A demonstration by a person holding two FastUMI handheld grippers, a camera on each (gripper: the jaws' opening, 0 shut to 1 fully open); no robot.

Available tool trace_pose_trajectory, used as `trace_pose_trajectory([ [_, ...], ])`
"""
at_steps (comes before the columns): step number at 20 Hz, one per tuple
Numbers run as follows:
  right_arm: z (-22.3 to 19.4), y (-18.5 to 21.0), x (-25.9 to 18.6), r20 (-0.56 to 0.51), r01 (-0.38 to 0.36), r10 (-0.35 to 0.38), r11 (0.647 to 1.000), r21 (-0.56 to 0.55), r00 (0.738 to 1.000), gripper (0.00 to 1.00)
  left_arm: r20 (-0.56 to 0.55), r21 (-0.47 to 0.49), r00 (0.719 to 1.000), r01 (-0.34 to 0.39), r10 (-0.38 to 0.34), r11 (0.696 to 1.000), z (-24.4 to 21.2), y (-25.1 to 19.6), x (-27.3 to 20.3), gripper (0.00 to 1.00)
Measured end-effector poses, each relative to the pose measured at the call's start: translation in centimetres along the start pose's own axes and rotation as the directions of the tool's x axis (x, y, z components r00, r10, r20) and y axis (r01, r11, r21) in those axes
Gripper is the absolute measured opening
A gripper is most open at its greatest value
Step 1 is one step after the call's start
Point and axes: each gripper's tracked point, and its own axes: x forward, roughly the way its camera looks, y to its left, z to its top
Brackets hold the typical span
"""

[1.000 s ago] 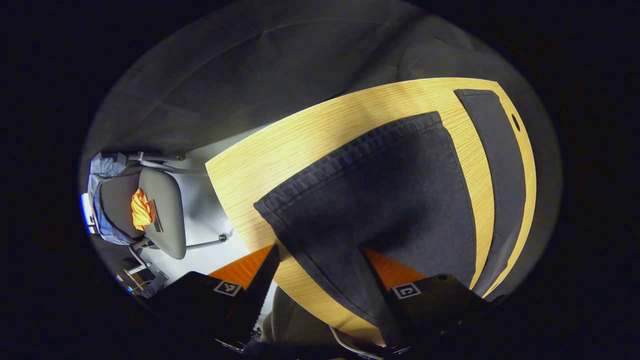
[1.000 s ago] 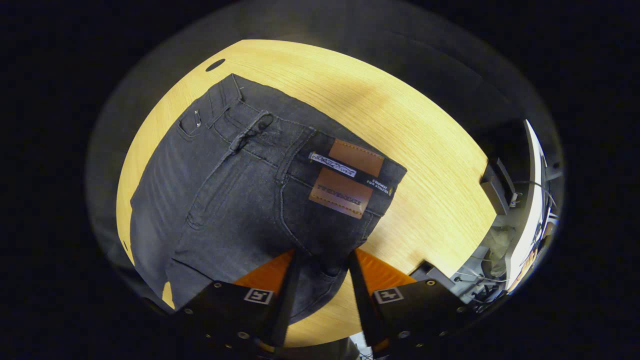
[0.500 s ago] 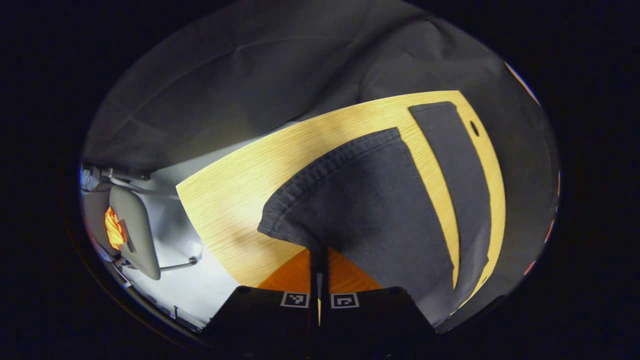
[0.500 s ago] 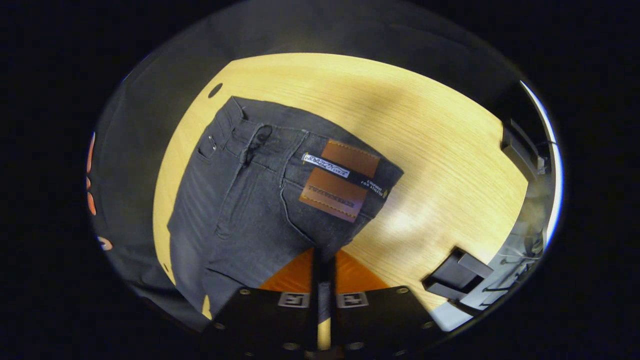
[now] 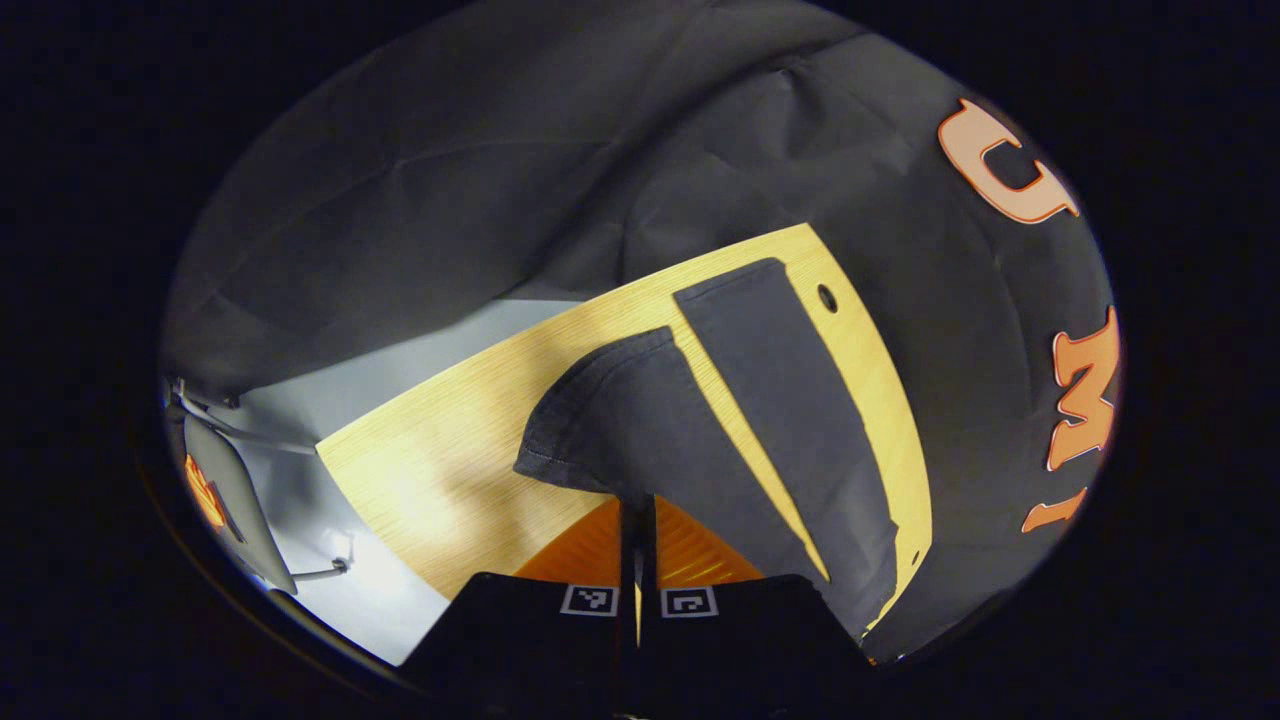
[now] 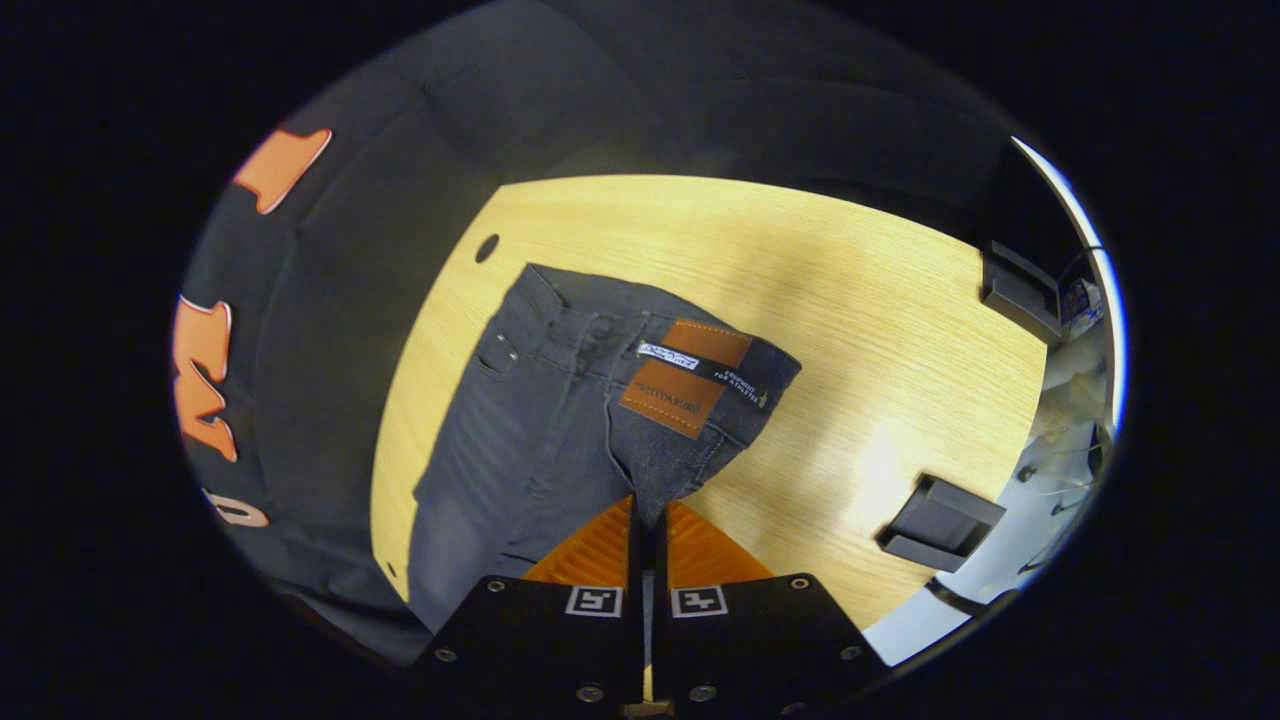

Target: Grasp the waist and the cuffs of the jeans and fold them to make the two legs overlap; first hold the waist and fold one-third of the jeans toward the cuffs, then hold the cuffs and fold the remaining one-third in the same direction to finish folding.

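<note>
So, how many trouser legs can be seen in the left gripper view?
2: one leg has its cuff pinched in the left gripper; the other leg lies flat beside it on the table.

Light-wood worktop [image 5: 450, 460] with a small round hole [image 5: 827, 297] near its far edge, bright glare lying on the grain. Black cloth wall [image 5: 480, 150] hanging in folds behind. Pale floor [image 5: 400, 350] showing beside it, where a grey chair [image 5: 225, 495] is standing. Dark blocks [image 6: 940, 522], possibly clamps, sitting at the worktop's edge.
</note>
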Motion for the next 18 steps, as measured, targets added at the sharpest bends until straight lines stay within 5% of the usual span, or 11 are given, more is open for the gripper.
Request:
trace_pose_trajectory([
  [10, 3.0, 6.0, -2.0, 0.091, -0.035, 0.041, 0.997, -0.069, 0.995, 0.04, 0.023, 0.131, 0.997, 0.068, -0.072, 0.989, 5.2, -5.5, 0.6, 0.01],
  [18, 5.1, 10.9, -1.5, 0.126, -0.009, 0.012, 1.000, -0.020, 0.992, 0.04, -0.015, 0.186, 0.996, 0.086, -0.085, 0.979, 10.7, -10.1, 5.2, 0.01],
])
